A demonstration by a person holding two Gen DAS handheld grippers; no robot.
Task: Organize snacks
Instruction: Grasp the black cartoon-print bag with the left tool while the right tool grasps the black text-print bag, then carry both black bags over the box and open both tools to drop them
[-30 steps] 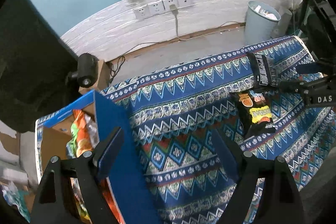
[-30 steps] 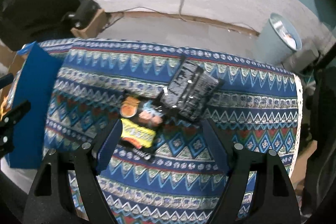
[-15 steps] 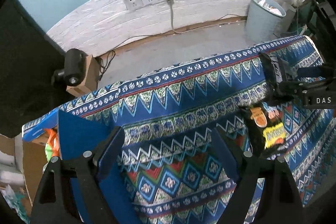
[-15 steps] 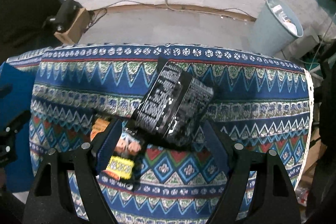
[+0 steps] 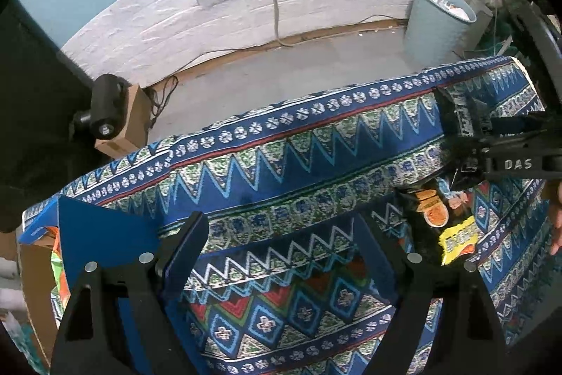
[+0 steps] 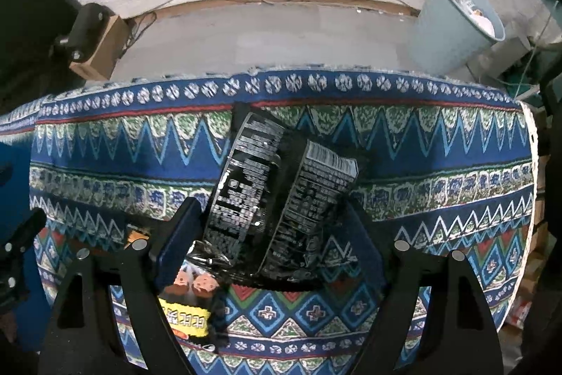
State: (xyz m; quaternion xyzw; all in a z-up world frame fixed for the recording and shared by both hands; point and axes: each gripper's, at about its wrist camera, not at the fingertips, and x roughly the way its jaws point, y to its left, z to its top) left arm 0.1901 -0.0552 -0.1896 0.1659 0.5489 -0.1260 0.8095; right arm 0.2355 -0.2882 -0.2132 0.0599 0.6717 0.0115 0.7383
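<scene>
Two black snack bags lie on the patterned blue cloth. One shows white print on its back [image 6: 277, 188] and lies between the fingers of my open right gripper [image 6: 270, 227], which straddles it. The other, with a yellow label [image 6: 186, 311], lies partly under it at the lower left. In the left wrist view the yellow-label bag [image 5: 446, 231] sits at the right, below the right gripper [image 5: 491, 146] and the white-print bag [image 5: 460, 118]. My left gripper [image 5: 284, 245] is open and empty above the cloth. A blue cardboard box [image 5: 95, 241] holding bright snack packs is at its left.
The cloth-covered table [image 6: 439, 164] ends at a far edge over grey floor. A pale blue waste bin [image 6: 453, 23] stands at the back right. A small brown box with a black device [image 6: 91, 41] stands at the back left. Wall sockets and a cable are behind.
The right gripper moved forward and down until the white-print bag lies between its fingers. The left gripper swung right, away from the blue box, which slid to the frame's left edge.
</scene>
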